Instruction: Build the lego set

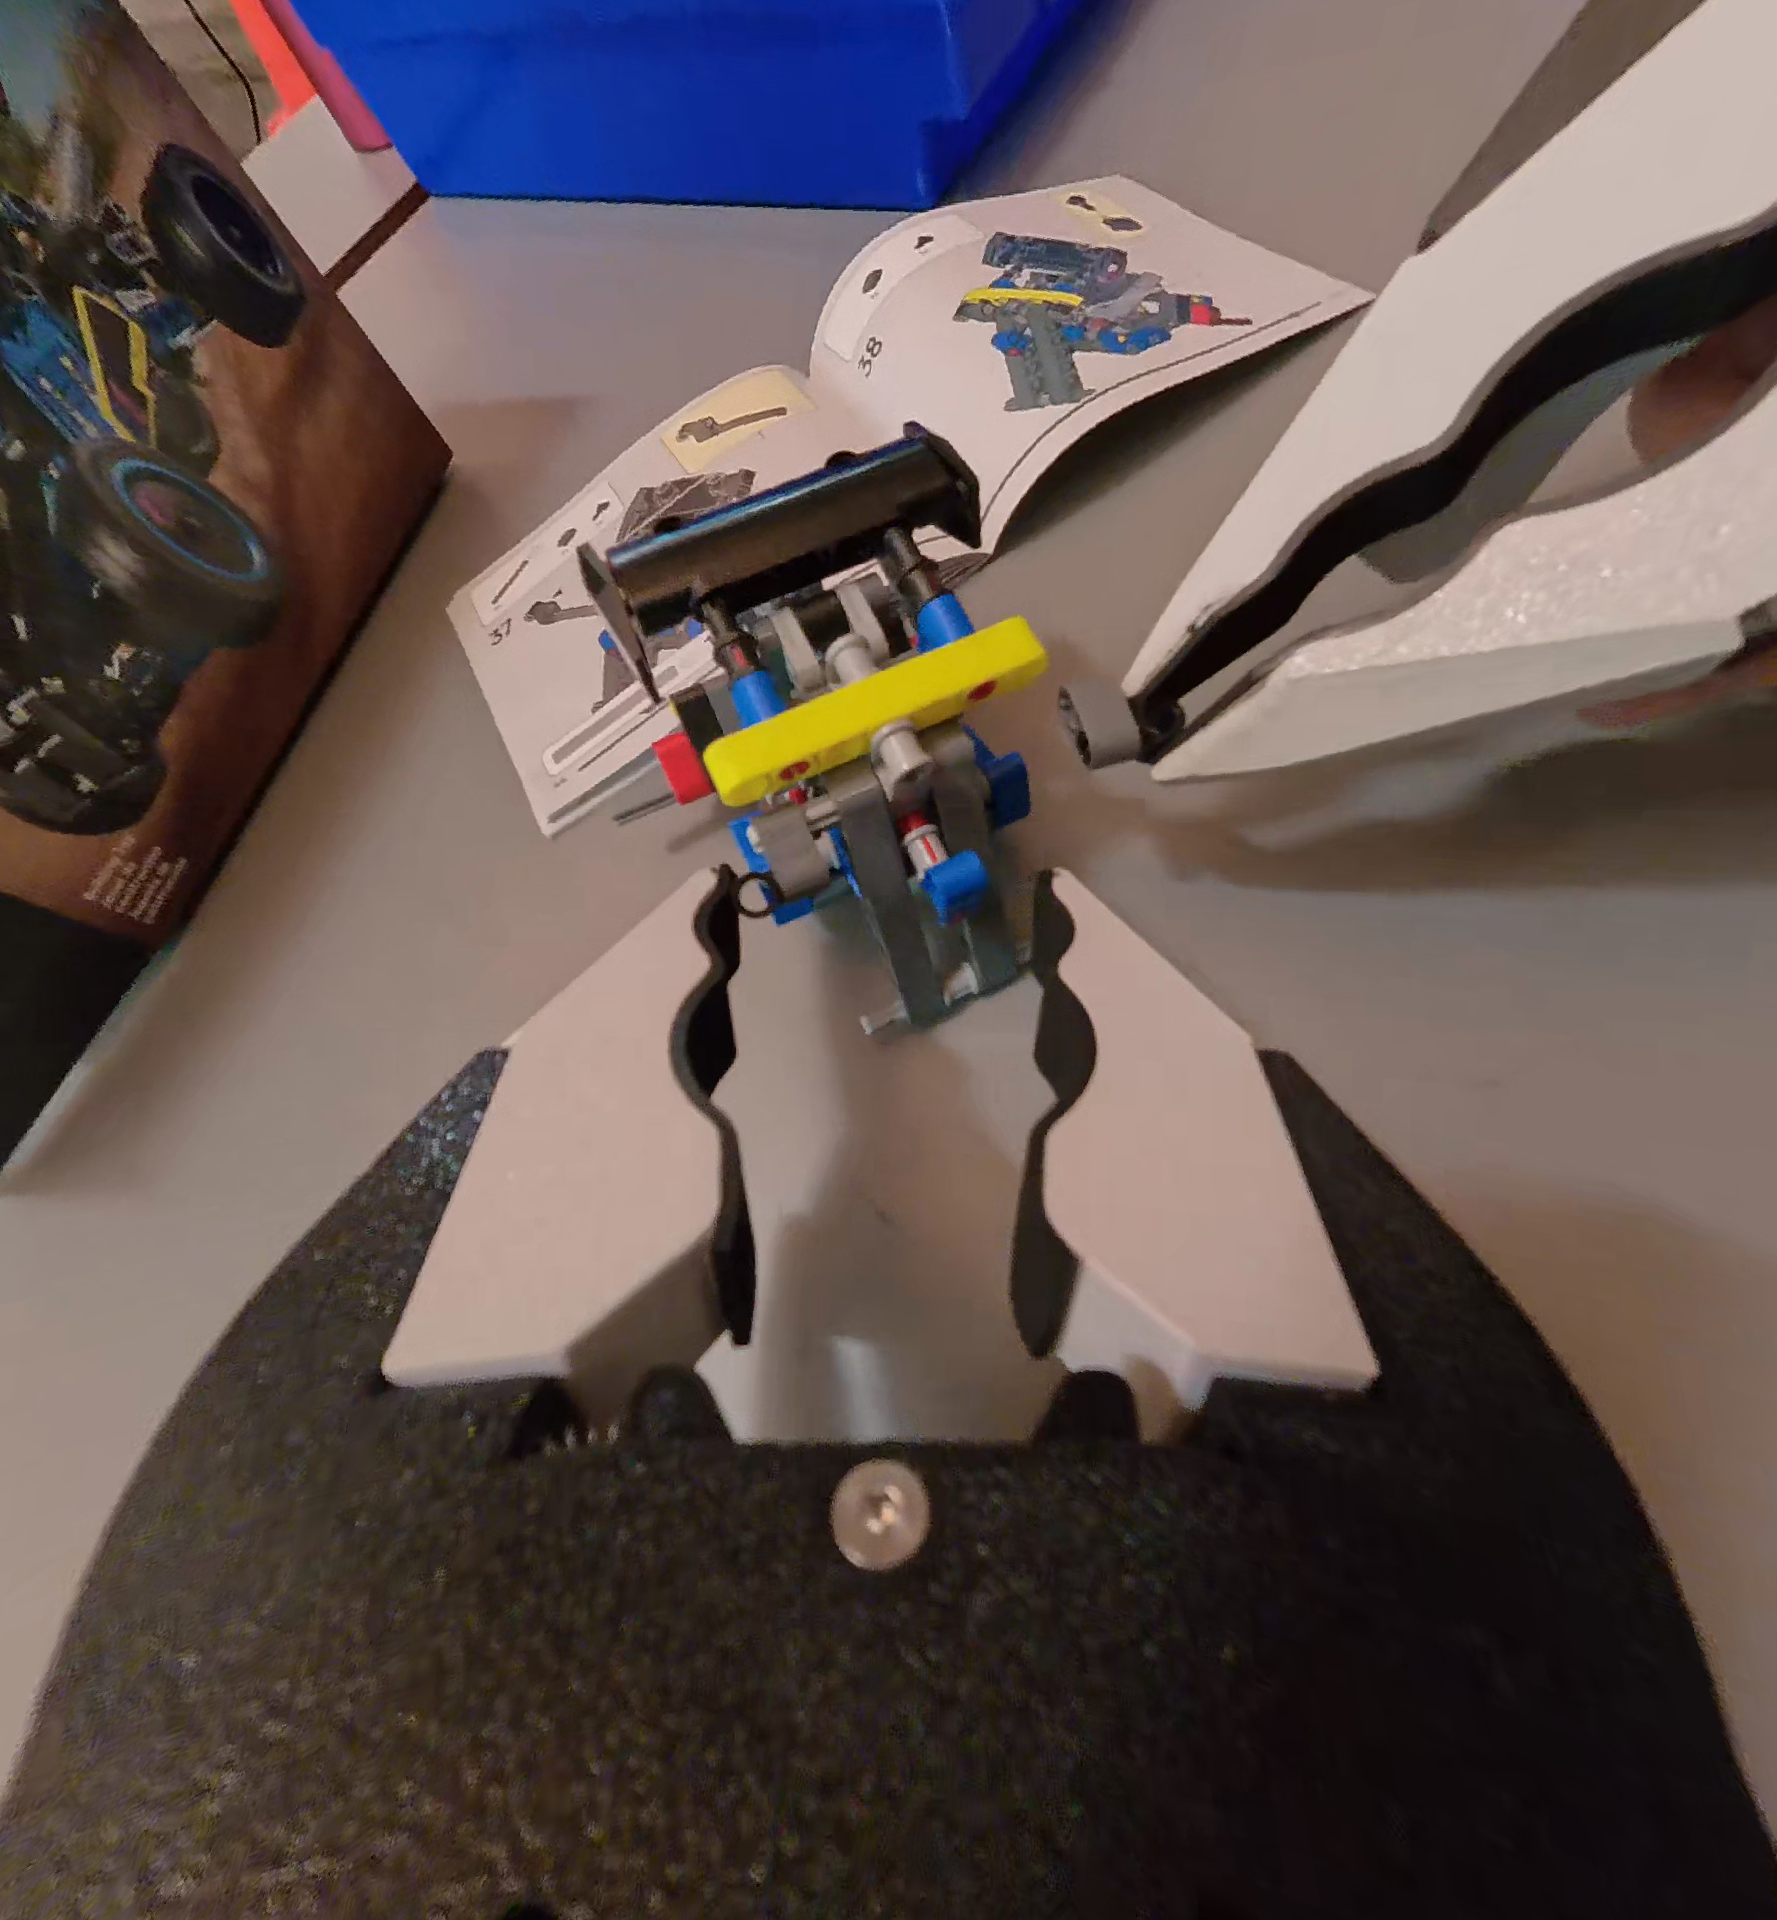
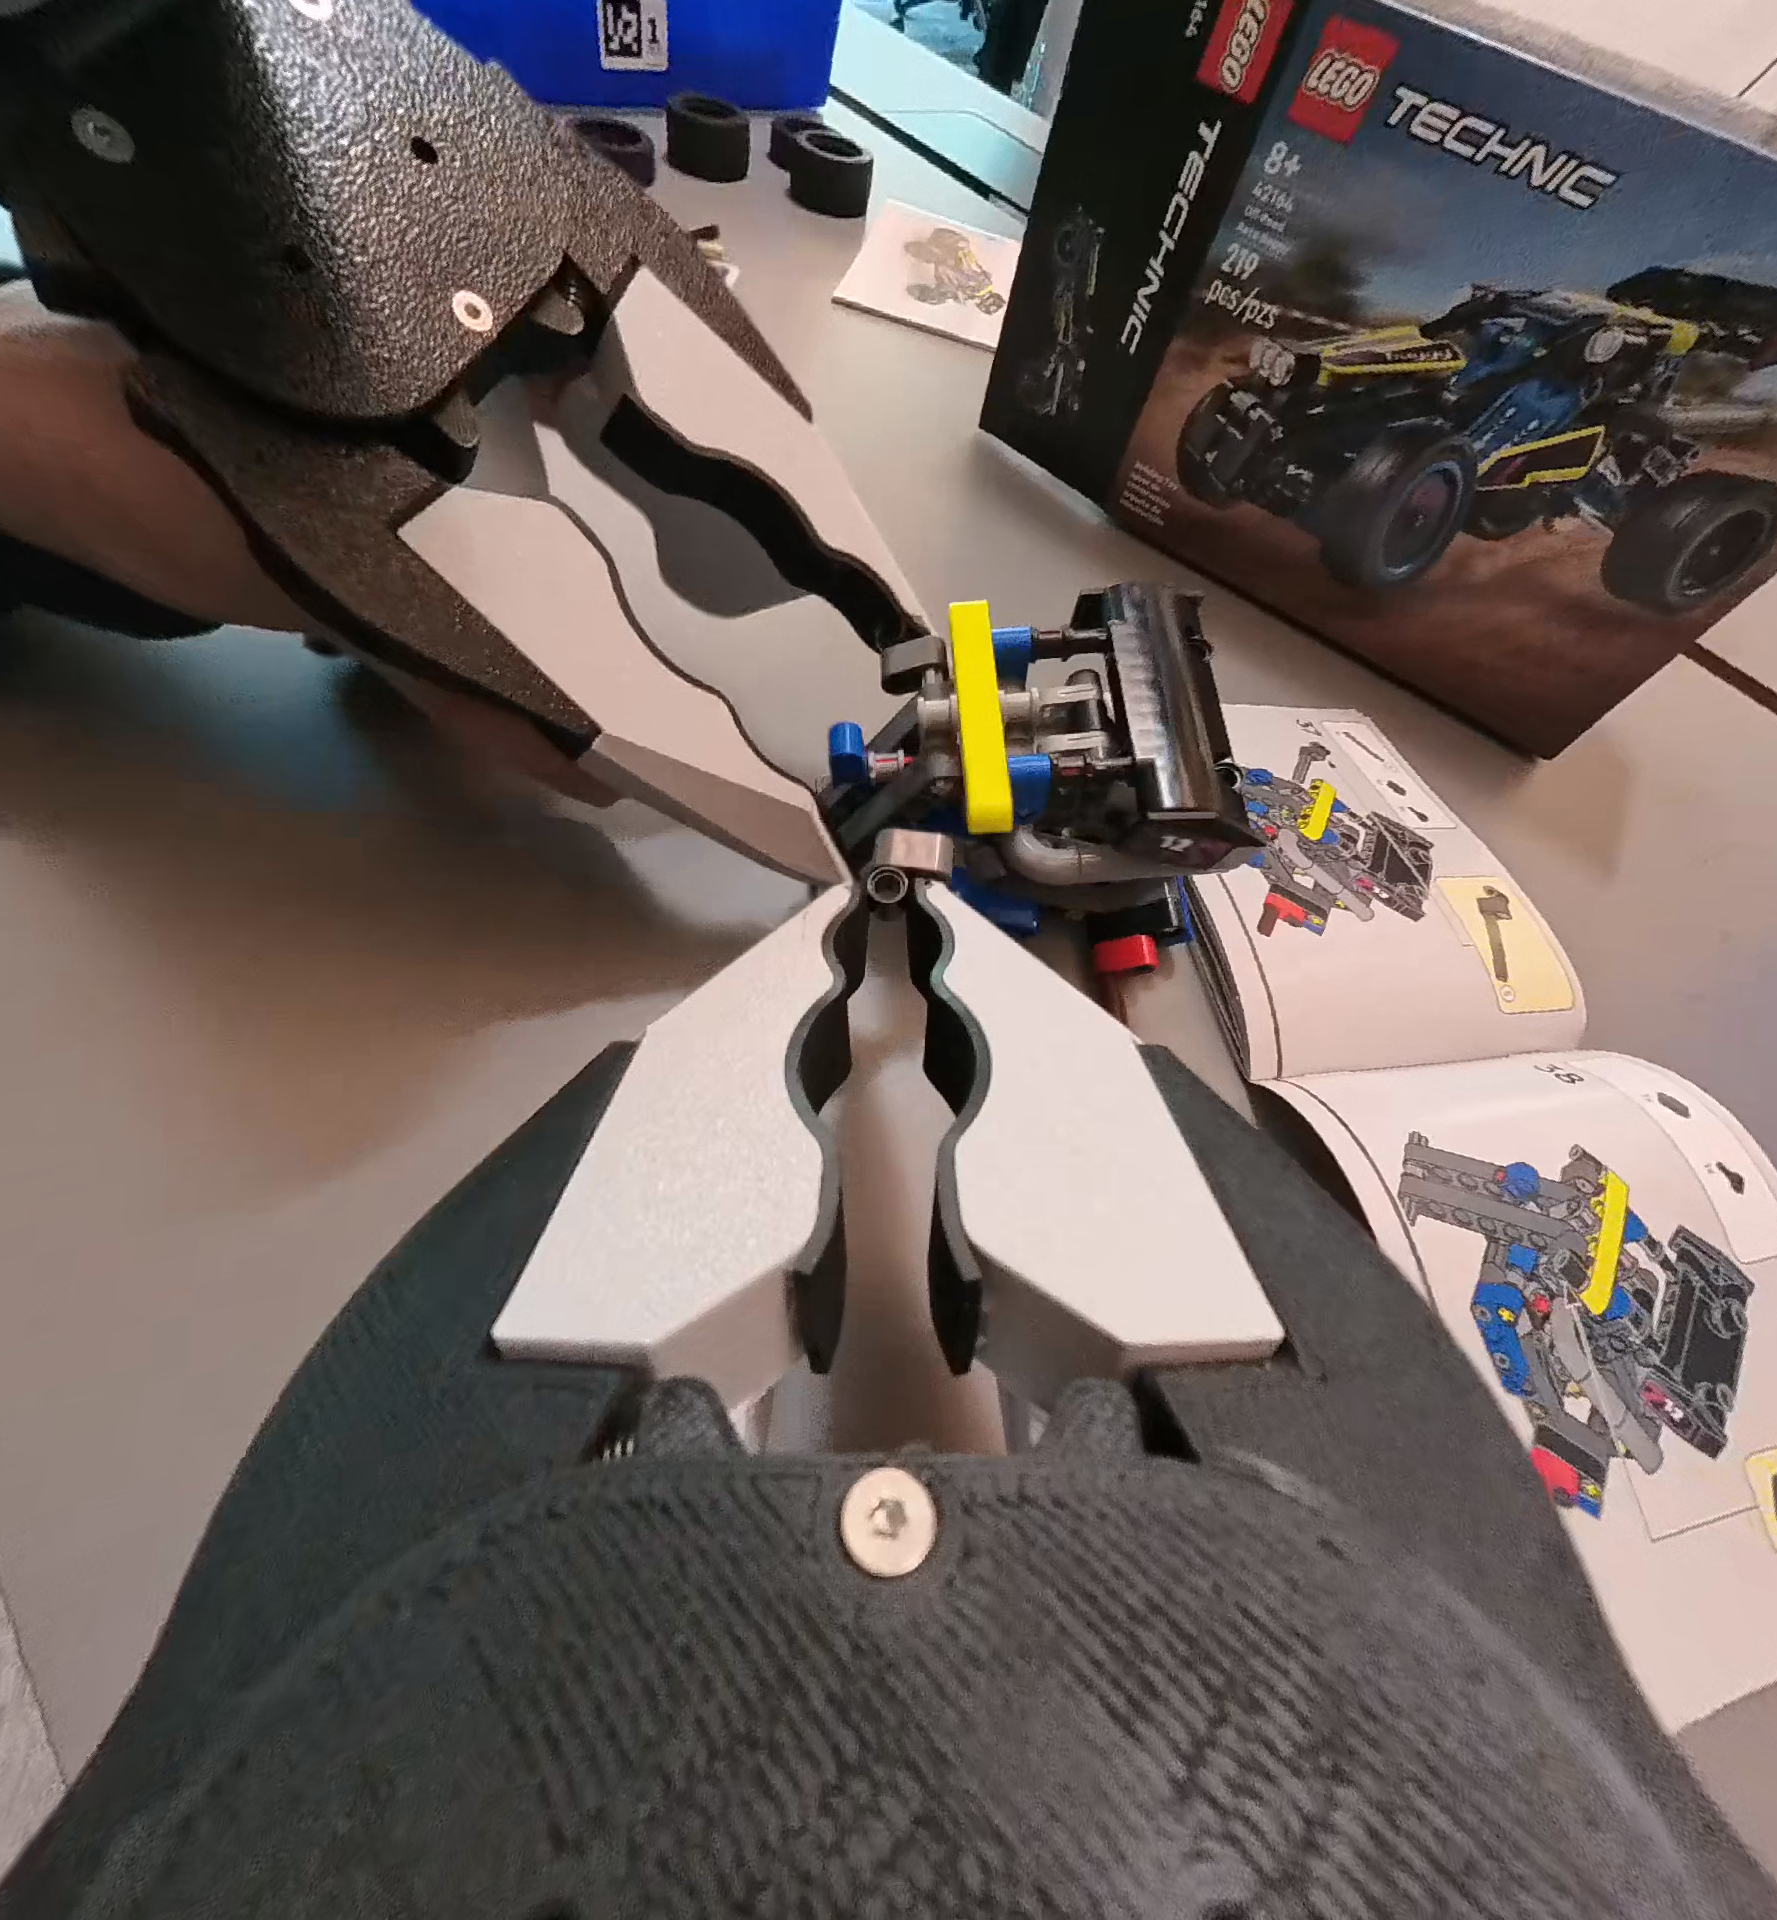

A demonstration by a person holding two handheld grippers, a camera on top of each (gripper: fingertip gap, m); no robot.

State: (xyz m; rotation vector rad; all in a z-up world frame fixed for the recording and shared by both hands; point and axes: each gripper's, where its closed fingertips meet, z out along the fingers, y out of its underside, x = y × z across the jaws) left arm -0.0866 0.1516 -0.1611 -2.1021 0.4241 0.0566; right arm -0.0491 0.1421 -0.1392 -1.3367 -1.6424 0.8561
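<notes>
- Left wrist view: left gripper (image 1: 889,914) has pale grey wedge fingers with wavy black pads, jaws wide. The grey beam frame of the brick model (image 1: 842,727) stands between the tips; visible gaps to both pads, nothing pinched.
- Model: glossy black wing on top, flat yellow beam across, blue and red pins, resting on the smooth grey table (image 1: 344,1039) and partly on the open instruction booklet (image 1: 1071,343).
- Right gripper (image 1: 1138,727) enters from the right, tips narrow, pinching a small grey cylindrical piece (image 1: 1097,724).
- Printed cardboard box (image 1: 105,499) at left; blue plastic bin (image 1: 676,94) far.
- Right wrist view: right gripper (image 2: 889,899) tips nearly together on the grey tubular piece (image 2: 889,888), just beside the model (image 2: 1029,748).
- Black ribbed tyres (image 2: 759,145) far; box (image 2: 1435,343) far right.
</notes>
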